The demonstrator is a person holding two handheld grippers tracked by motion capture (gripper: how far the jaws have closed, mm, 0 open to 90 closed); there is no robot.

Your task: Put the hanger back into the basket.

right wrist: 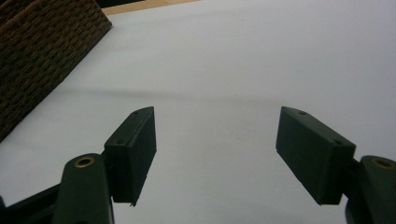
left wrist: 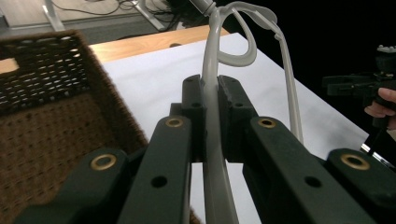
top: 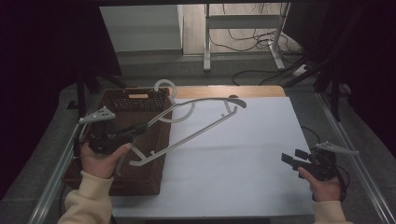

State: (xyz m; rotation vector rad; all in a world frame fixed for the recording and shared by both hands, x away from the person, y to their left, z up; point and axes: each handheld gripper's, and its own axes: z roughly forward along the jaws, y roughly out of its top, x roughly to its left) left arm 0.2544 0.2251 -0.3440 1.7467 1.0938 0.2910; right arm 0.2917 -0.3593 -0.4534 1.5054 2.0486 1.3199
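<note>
Left gripper (top: pixel 140 128), pinching a pale grey plastic clothes hanger (top: pixel 196 123) above the brown woven basket's (top: pixel 140 184) right rim (right gripper (top: pixel 287 160) spread, idle), should probably carry it level.

Your pale grey plastic clothes hanger (top: pixel 196 122) hangs in the air, tilted, clamped by one arm at its lower end. Its hook curls up over the far rim of the brown wicker basket (top: pixel 140 140), and its long bar slants above the white table surface.
</note>
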